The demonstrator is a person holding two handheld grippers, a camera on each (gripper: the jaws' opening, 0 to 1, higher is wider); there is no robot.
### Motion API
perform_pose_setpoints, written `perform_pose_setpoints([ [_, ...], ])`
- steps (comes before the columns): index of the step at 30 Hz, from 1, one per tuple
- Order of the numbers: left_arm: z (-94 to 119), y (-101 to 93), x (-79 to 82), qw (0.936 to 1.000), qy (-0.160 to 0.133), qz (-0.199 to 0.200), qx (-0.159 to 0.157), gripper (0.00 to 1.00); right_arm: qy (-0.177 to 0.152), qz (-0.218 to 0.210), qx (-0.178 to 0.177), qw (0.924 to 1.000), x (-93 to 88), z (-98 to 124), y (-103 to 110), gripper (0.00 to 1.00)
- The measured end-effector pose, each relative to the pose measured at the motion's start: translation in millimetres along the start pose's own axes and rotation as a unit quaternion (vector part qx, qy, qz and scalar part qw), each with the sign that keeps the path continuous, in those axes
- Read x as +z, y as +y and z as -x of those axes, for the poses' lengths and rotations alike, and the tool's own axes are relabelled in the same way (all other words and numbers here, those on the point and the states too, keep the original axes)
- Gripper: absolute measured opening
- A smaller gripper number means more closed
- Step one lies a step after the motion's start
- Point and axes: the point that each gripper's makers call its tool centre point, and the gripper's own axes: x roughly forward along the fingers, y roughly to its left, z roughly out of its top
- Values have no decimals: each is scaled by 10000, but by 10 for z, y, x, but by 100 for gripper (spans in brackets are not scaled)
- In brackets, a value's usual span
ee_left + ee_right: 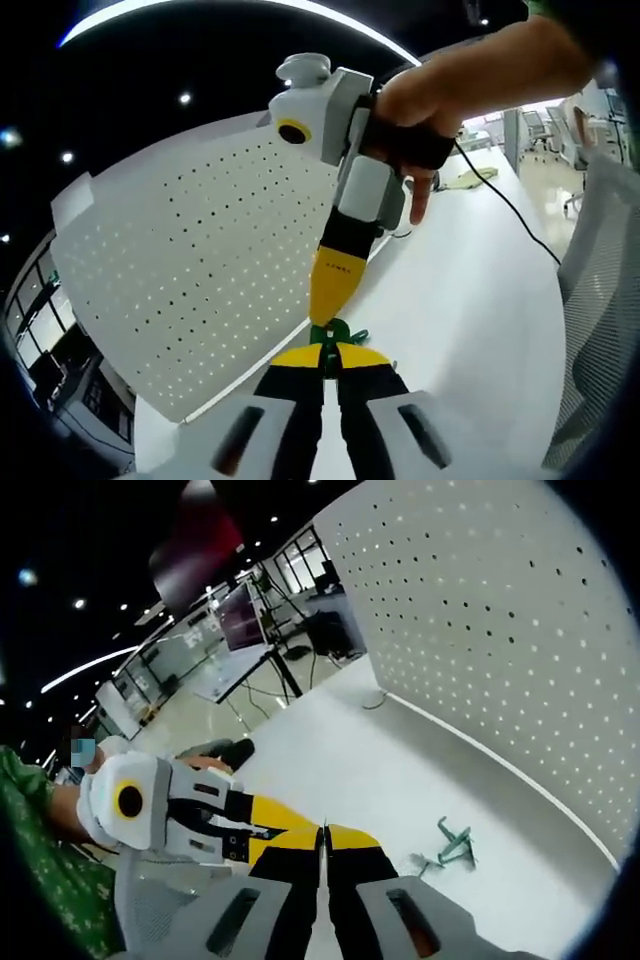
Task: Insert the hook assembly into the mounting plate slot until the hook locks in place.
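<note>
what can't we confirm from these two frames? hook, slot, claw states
- Green hook in the left gripper view: mostly hidden behind both claws' yellow tips; whether the left claw grips it cannot be told.
- Green hooks on the table in the right gripper view: too small to read their shape.
- Mounting slot: the pegboard shows only small holes; no slot can be made out.
- Right claw: shut, apparently on nothing.

The pegboard (500,610) looks like matt white perforated sheet metal; the table (350,790) is smooth and white; the green hook (452,846) seems painted wire, perhaps metal.
</note>
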Motion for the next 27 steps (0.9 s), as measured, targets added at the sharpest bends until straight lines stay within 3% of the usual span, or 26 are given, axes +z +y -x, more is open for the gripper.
perform_pose_setpoints([
  [11, 5, 44, -25, 9996, -2, 270, 66, 4, -342, 95, -132, 9993, 110, 63, -23, 5],
  [16, 11, 73, -19, 9990, -38, 445, 98, 4, -529, 576, -442, 9960, 137, 108, -63, 8],
  [27, 37, 126, -8, 9970, -99, 753, 168, 4, -1025, 633, -561, 9911, 131, 206, -108, 24],
])
